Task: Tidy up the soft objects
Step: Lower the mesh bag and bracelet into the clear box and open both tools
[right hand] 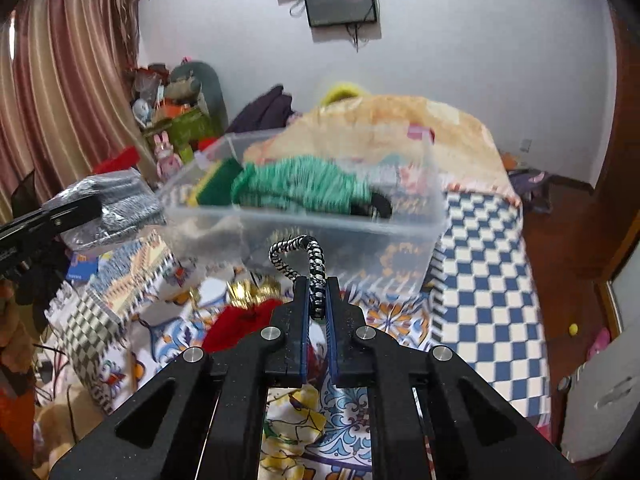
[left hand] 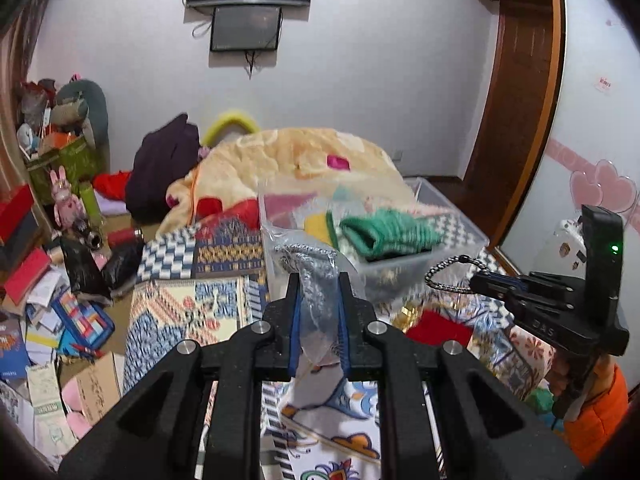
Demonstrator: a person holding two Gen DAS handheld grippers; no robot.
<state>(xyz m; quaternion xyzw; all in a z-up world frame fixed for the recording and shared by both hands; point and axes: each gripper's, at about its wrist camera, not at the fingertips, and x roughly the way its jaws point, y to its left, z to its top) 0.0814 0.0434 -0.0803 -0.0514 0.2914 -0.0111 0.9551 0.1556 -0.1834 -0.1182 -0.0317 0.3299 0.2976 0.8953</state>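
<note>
Both claws level: left pinching bagged cloth, right pinching cord.

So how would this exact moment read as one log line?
left gripper: shut on bagged grey knit | right gripper: shut on braided cord | clear bin: ahead

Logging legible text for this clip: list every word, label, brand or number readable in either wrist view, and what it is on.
"DAS", possibly partial: embossed on the right gripper body, left wrist view.
Pink sticker on the wardrobe door: print too small to read.
Books and papers on the floor: lettering blurred, unreadable.
Nothing else legible.
</note>
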